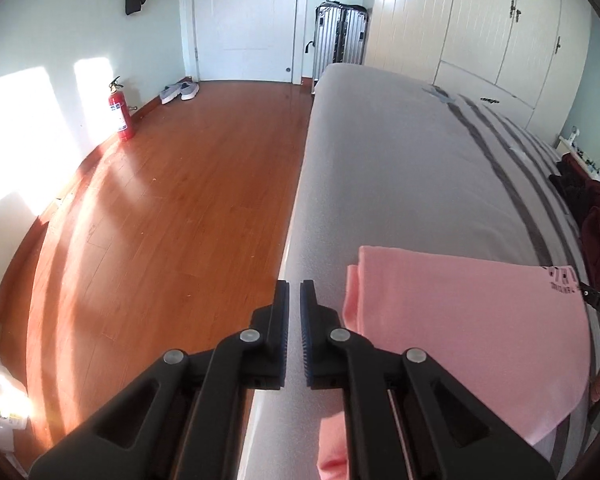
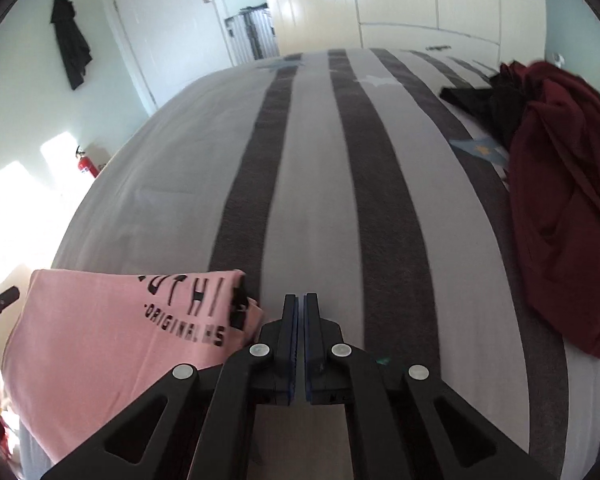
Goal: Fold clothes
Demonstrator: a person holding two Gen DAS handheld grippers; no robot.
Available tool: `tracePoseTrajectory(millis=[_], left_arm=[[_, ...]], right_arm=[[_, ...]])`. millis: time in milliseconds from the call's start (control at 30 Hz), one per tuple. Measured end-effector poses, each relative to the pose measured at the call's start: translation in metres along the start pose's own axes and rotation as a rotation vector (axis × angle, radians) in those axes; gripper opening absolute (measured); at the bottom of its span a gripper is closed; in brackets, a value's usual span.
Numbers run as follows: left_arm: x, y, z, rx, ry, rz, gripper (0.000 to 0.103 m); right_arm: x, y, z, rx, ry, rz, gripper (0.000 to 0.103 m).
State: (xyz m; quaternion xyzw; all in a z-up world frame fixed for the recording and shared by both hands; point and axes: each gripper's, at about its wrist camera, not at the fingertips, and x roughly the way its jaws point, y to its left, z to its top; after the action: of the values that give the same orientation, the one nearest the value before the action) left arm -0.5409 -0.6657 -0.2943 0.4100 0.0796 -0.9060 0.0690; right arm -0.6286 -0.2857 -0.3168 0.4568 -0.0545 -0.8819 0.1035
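Pink shirt (image 1: 460, 320), one item, folded into a rough rectangle and lying near the edge of the striped bed (image 1: 380, 160), black lettering showing on its upper face in the right wrist view. Left tongs (image 1: 294, 292): closed to a narrow slit, nothing between the pads, held over the bed edge just left of the shirt. Right tongs (image 2: 301, 304): closed pad to pad, empty, held over the bedcover just right of the shirt. Neither pair touches the cloth, as far as I can see. Risks, as I judge them: the shirt sits close to the side of the mattress, with the wooden floor (image 1: 172, 208) directly beyond, so a careless nudge from my left tongs could slide it off. One flap of pink cloth hangs loose by the left tongs near the bottom of that view, and it could catch on the linkage and pull the fold open if I draw away sideways. The corner by the lettering looks bunched, so pressing there may crease it instead of flattening. Further stock: a heap of dark red clothes (image 2: 560, 200) well apart on the right of the bed, unfolded; dragging it across could disturb the finished pink piece.
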Motion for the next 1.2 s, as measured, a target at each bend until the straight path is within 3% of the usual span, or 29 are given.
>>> tracePoseTrajectory(millis=[233, 367, 567, 700, 833, 1100, 1200], left_arm=[[-0.05, -0.043, -0.04, 0.064, -0.033, -0.167, 0.004], [-0.062, -0.07, -0.077, 0.093, -0.021, -0.209, 0.004], [-0.058, -0.071, -0.106, 0.11, 0.012, -0.186, 0.004], [-0.071, -0.052, -0.097, 0.093, -0.026, -0.131, 0.004], [-0.065, -0.028, -0.097, 0.083, -0.013, -0.073, 0.004], [-0.054, -0.017, -0.096, 0.032, 0.04, -0.085, 0.003], [-0.051, -0.027, -0.078, 0.059, 0.018, -0.079, 0.003]], right_arm=[[-0.064, 0.048, -0.045, -0.108, -0.09, 0.179, 0.002], [-0.081, 0.076, -0.079, -0.136, -0.09, 0.239, 0.002], [-0.063, 0.085, -0.12, -0.19, -0.022, 0.215, 0.0], [-0.069, 0.062, -0.115, -0.139, -0.05, 0.192, 0.0], [-0.07, 0.037, -0.116, -0.109, -0.046, 0.144, 0.0], [-0.068, 0.016, -0.119, -0.1, -0.007, 0.096, 0.0], [-0.083, 0.022, -0.099, -0.1, -0.084, 0.103, 0.001]])
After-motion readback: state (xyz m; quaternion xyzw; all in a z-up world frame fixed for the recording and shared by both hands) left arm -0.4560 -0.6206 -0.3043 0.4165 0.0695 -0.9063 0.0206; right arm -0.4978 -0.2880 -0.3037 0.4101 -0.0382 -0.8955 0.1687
